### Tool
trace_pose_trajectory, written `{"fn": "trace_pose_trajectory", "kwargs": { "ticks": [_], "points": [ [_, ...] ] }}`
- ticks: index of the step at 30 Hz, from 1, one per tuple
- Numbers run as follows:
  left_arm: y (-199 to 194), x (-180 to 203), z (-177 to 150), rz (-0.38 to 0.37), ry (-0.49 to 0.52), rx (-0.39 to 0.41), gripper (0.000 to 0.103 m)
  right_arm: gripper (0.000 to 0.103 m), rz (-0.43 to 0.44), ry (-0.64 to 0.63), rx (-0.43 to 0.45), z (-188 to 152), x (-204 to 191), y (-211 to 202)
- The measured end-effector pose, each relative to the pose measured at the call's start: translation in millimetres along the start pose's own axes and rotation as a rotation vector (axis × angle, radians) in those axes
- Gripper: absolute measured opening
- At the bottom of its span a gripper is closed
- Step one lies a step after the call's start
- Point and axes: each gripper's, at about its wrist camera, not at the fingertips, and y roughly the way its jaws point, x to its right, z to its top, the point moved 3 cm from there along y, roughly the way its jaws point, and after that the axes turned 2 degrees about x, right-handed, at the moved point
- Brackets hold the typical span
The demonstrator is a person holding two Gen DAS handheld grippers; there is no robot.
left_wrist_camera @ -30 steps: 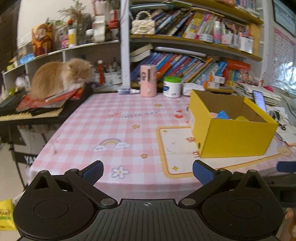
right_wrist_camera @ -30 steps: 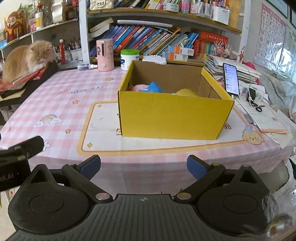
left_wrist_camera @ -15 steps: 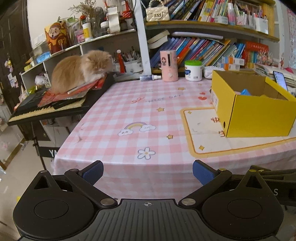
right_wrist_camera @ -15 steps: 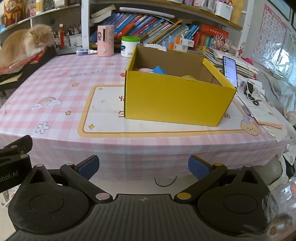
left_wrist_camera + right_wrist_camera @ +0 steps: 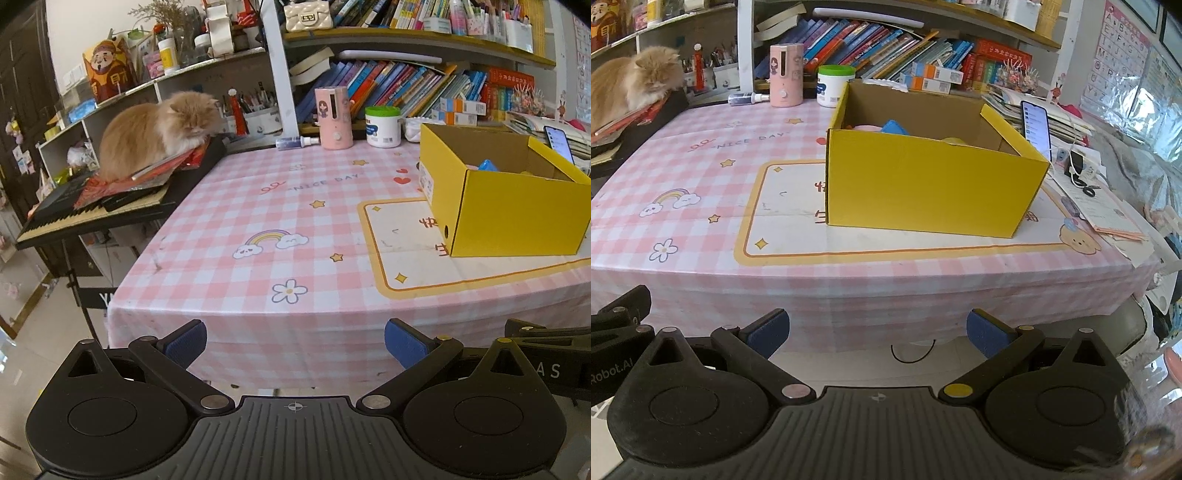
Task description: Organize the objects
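An open yellow cardboard box (image 5: 934, 181) stands on the pink checked tablecloth (image 5: 701, 177); its inside shows a blue item (image 5: 894, 127), a pink one and a yellow one, mostly hidden by the walls. The same yellow box (image 5: 513, 218) sits at the right of the left wrist view. My left gripper (image 5: 294, 341) is open and empty, held off the table's front edge. My right gripper (image 5: 877, 332) is open and empty too, below and in front of the table edge, facing the box.
A ginger cat (image 5: 159, 129) lies on red papers atop a keyboard (image 5: 92, 210) left of the table. A pink dispenser (image 5: 332, 118), a white jar (image 5: 382, 125) and a small bottle (image 5: 295, 142) line the back edge. A phone (image 5: 1036, 123) and papers lie right of the box.
Both grippers have pulled back from the table and dropped lower; the table edge and floor now show ahead of them. Their fingers stay open and empty.
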Motion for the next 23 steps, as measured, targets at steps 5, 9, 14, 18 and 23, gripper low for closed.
{"fn": "trace_pose_trajectory", "kwargs": {
  "ticks": [5, 9, 14, 18, 23],
  "points": [
    [-0.8, 0.7, -0.2, -0.007, -0.009, -0.007, 0.103, 0.103, -0.008, 0.004, 0.001, 0.2, 2.1, -1.2],
    [-0.6, 0.5, -0.2, -0.007, -0.009, -0.008, 0.103, 0.103, -0.009, 0.003, 0.001, 0.1, 2.5, -1.4],
    [-1.0, 0.5, -0.2, -0.007, -0.009, -0.009, 0.103, 0.103, -0.009, 0.003, 0.002, 0.2, 3.0, -1.8],
    [-1.6, 0.2, -0.4, -0.008, -0.011, -0.007, 0.103, 0.103, -0.009, 0.003, 0.001, 0.2, 2.9, -1.7],
    [-0.3, -0.1, 0.6, -0.014, -0.022, -0.009, 0.103, 0.103, -0.007, -0.001, -0.006, -0.2, 3.7, -1.1]
  ]
}}
